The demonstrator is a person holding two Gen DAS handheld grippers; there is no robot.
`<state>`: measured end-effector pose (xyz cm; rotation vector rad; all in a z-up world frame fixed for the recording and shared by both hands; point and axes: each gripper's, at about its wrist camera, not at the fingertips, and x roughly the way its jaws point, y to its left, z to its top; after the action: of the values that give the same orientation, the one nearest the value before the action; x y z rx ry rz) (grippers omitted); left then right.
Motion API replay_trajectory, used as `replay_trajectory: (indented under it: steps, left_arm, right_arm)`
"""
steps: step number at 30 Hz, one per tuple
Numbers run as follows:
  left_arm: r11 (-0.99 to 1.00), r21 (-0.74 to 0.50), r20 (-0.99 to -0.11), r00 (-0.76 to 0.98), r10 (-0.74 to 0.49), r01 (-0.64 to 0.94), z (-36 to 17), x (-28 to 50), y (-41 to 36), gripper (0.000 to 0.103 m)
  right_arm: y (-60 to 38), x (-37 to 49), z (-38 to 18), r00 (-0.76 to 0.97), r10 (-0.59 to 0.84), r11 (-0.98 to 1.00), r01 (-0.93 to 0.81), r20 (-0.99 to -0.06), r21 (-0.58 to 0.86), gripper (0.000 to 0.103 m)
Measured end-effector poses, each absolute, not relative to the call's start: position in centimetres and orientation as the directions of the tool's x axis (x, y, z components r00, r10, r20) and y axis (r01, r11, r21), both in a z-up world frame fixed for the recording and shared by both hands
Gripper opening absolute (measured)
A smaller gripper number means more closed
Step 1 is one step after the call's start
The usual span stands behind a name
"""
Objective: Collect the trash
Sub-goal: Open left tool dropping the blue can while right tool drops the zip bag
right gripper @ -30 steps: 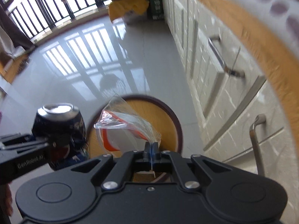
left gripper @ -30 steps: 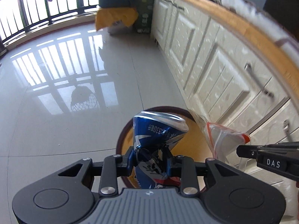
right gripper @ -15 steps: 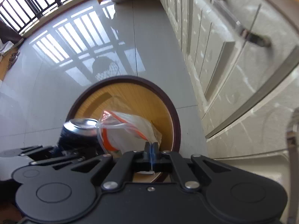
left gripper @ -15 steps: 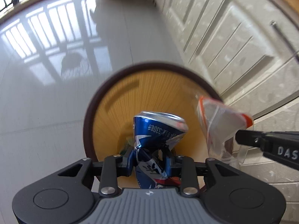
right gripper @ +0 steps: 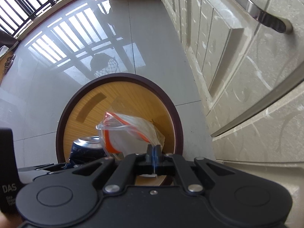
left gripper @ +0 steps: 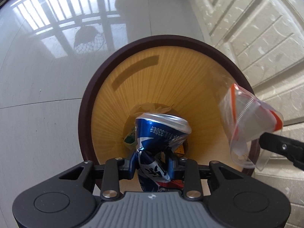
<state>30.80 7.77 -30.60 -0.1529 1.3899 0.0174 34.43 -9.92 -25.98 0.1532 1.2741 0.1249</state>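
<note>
The bin [left gripper: 133, 45] has swung to frame centre under my left gripper [left gripper: 152, 166] pinching the crushed can [left gripper: 161, 131] and right gripper [right gripper: 153, 151] pinching the plastic bag [right gripper: 131, 131], so I should release only well inside the rim.

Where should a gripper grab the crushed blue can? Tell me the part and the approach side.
Grip the crushed blue can at its dented waist, from the side, as the left gripper does: the crease is narrower than the flared top rim, so the fingers seat there.

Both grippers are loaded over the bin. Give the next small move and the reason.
Probably open the left gripper: the crushed can it clamps hangs directly over the bin mouth, so it should drop inside. The plastic bag sits nearer the rim.
</note>
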Motion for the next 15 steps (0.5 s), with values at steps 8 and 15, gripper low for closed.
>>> replay_trajectory:
  steps: [8, 15]
  left_arm:
    - [0.997, -0.056, -0.983, 0.179, -0.045, -0.053, -30.2, 30.8, 7.4, 0.052]
    - [0.999, -0.033, -0.982, 0.186, -0.027, -0.03, -29.8, 30.9, 7.6, 0.054]
  right_arm:
    - [-10.2, 34.6, -26.9, 0.231, 0.186, 0.981, 0.006, -0.955, 0.192, 0.001]
    - [-10.1, 34.6, -27.4, 0.194, 0.211, 0.976, 0.017, -0.958, 0.218, 0.001]
